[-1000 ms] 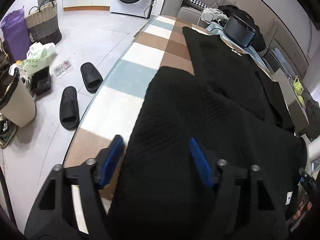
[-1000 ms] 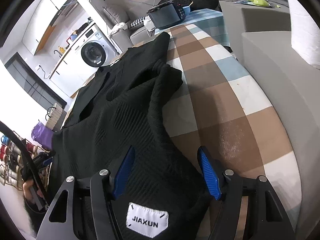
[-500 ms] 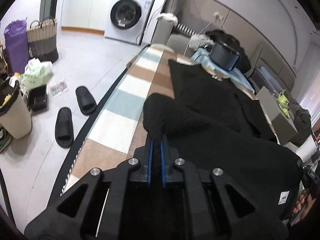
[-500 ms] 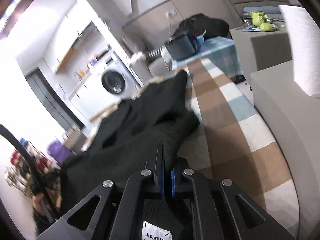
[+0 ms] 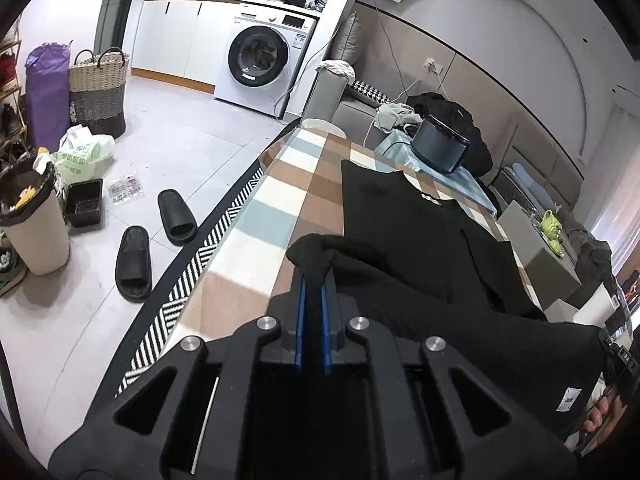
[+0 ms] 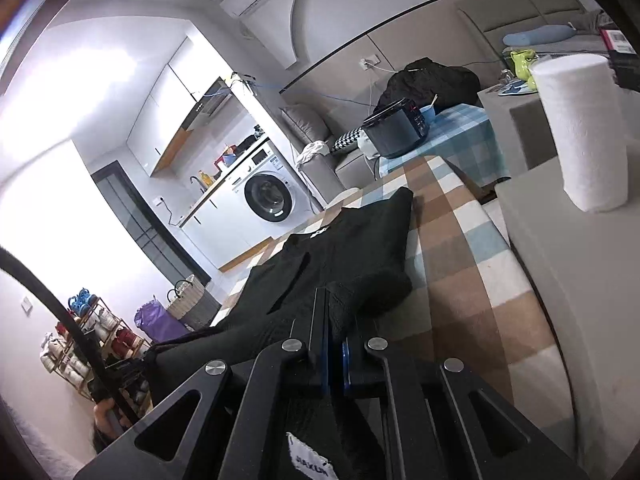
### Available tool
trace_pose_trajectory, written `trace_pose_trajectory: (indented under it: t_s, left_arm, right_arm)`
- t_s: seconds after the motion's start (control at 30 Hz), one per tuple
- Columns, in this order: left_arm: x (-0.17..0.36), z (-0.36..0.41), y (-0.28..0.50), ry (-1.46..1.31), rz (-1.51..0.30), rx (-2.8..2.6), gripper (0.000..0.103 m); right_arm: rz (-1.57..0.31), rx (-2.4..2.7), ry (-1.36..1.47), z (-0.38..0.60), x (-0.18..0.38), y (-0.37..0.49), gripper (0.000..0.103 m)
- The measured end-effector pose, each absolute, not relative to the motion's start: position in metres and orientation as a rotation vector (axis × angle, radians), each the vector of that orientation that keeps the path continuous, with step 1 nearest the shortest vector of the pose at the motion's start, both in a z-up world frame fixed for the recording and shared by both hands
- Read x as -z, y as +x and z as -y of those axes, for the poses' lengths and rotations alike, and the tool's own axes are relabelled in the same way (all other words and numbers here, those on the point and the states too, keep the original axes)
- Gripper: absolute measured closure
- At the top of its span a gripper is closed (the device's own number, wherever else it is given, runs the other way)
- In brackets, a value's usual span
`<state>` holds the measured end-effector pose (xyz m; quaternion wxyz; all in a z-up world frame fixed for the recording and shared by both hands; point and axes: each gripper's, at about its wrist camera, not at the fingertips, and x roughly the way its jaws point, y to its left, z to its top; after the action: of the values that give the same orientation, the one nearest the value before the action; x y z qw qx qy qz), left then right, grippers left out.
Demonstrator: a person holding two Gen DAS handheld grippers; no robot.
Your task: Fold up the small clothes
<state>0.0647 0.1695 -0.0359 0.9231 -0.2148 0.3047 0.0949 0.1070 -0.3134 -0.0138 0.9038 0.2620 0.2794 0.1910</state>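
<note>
Both grippers, left [image 5: 311,280] and right [image 6: 335,312], have just clamped onto the shirt [image 5: 420,240] hem and lift it off the table [image 5: 256,216]; the fold begins.

Garment label [image 5: 569,399] text too small; claw bodies hide garment's near hem.

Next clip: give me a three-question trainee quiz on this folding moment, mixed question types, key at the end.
1. True or false: both the left gripper and the right gripper are shut on the black garment.
2. The garment lies on: A) a checked tablecloth B) bare floor C) a sofa.
3. What footwear sits on the floor beside the table?

Key: 1 true; 2 A; 3 a pair of black slippers.
</note>
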Motion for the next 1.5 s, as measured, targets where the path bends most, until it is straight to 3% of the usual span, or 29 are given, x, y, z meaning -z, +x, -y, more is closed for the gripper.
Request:
trace_pose_trajectory:
  t_s: [0.5, 0.57, 0.63, 0.73, 0.8, 0.83, 1.13, 1.2, 1.27, 1.3, 1.33, 1.5]
  left_arm:
    - [0.071, -0.19, 0.231, -0.44, -0.76, -0.218, 0.098]
    - [0.083, -0.192, 0.246, -0.444, -0.803, -0.239, 0.097]
    - [0.094, -0.195, 0.254, -0.459, -0.862, -0.241, 0.092]
    - [0.101, -0.193, 0.248, -0.438, -0.877, -0.242, 0.069]
    - [0.107, -0.192, 0.241, -0.448, -0.882, -0.225, 0.045]
    - [0.11, -0.192, 0.239, -0.46, -0.892, -0.214, 0.044]
    - [0.124, -0.174, 0.255, -0.409, -0.926, -0.191, 0.044]
    - [0.126, -0.173, 0.26, -0.403, -0.922, -0.191, 0.058]
    - [0.127, -0.17, 0.262, -0.382, -0.928, -0.184, 0.075]
    - [0.127, -0.168, 0.263, -0.373, -0.93, -0.179, 0.078]
    - [0.127, -0.165, 0.263, -0.362, -0.934, -0.178, 0.079]
    - [0.126, -0.159, 0.253, -0.325, -0.938, -0.173, 0.081]
  right_arm:
    - [-0.752, -0.145, 0.53, 0.294, 0.043, 0.242, 0.098]
    - [-0.782, -0.12, 0.51, 0.292, 0.05, 0.259, 0.094]
    - [-0.848, -0.065, 0.476, 0.293, 0.059, 0.27, 0.07]
    - [-0.895, -0.027, 0.467, 0.301, 0.069, 0.262, 0.057]
    - [-0.923, -0.066, 0.515, 0.308, 0.078, 0.25, 0.047]
    - [-0.937, -0.088, 0.532, 0.309, 0.082, 0.247, 0.045]
    - [-0.979, -0.179, 0.415, 0.275, 0.098, 0.254, 0.044]
    - [-0.968, -0.177, 0.402, 0.272, 0.099, 0.258, 0.046]
    - [-0.965, -0.19, 0.379, 0.267, 0.1, 0.261, 0.057]
    - [-0.969, -0.2, 0.366, 0.264, 0.101, 0.262, 0.063]
    - [-0.977, -0.204, 0.358, 0.261, 0.102, 0.263, 0.068]
    - [-0.984, -0.214, 0.35, 0.26, 0.105, 0.26, 0.072]
